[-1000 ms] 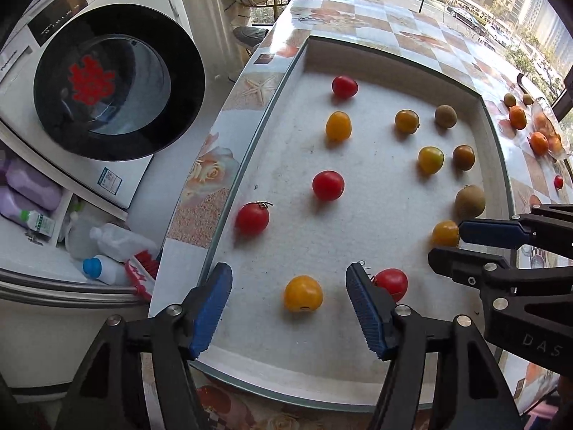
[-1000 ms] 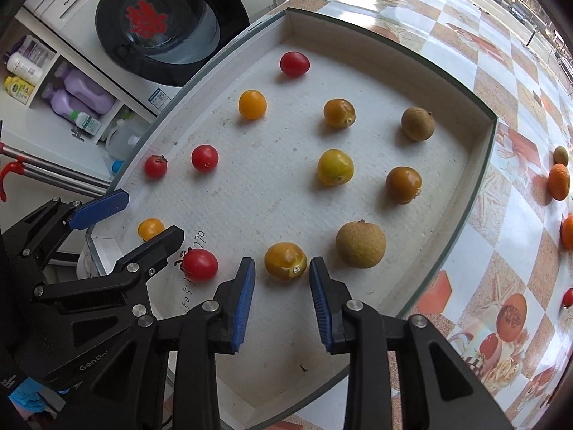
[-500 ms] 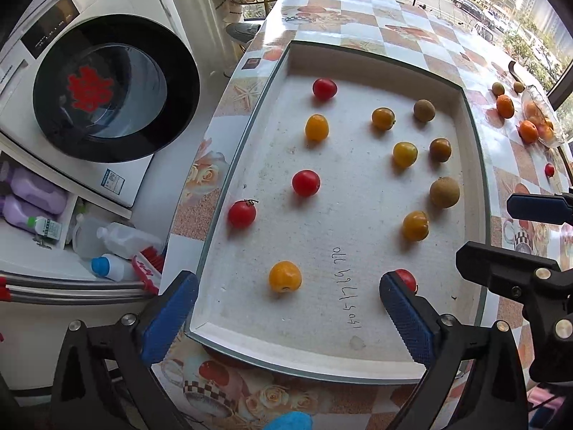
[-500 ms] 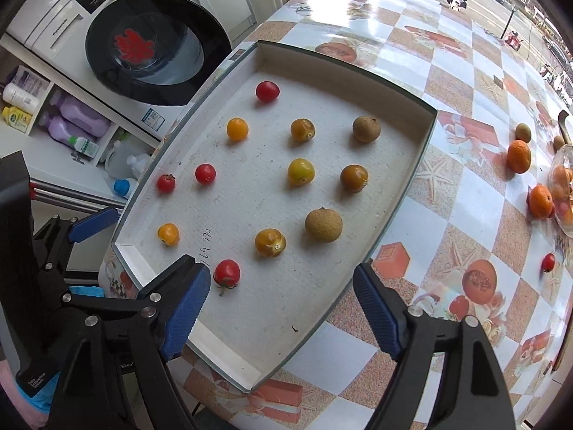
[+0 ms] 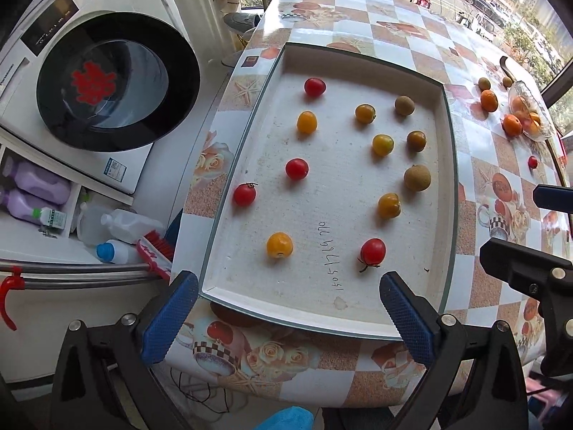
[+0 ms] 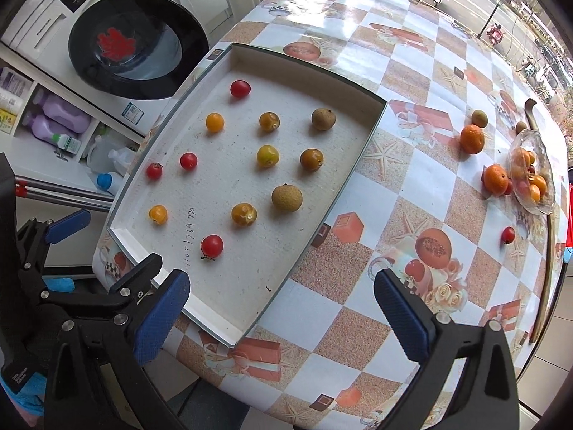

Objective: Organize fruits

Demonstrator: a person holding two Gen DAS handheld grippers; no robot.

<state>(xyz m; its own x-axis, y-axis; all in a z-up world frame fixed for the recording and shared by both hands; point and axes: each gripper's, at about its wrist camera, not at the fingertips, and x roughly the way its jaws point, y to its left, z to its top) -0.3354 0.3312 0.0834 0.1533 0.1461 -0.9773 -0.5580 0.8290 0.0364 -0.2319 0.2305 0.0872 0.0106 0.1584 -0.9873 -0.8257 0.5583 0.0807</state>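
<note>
A white shallow tray (image 5: 286,310) on the patterned table holds several small fruits in loose rows: red tomatoes, yellow and orange ones, brown round ones. My left gripper (image 5: 286,286) hangs open above the tray's near edge, with nothing between its blue pads. A yellow tomato (image 5: 279,244) and a stemmed red tomato (image 5: 372,251) lie just beyond it. My right gripper (image 6: 281,283) hovers over the tray's near right corner with its jaws opening and nothing between them. An orange tomato (image 6: 244,214) and a brown fruit (image 6: 287,197) lie free on the tray (image 6: 304,71) ahead.
A glass bowl (image 6: 530,172) of fruit stands at the far right of the table, with two oranges (image 6: 472,138) and a loose red tomato (image 6: 508,234) beside it. A washing machine (image 5: 107,82) and shelf with bottles (image 5: 118,225) stand left, beyond the table edge.
Both grippers have risen and drawn back from the tray, and their jaws have widened. The yellow tomato and the orange tomato they straddled now lie free on the tray.
</note>
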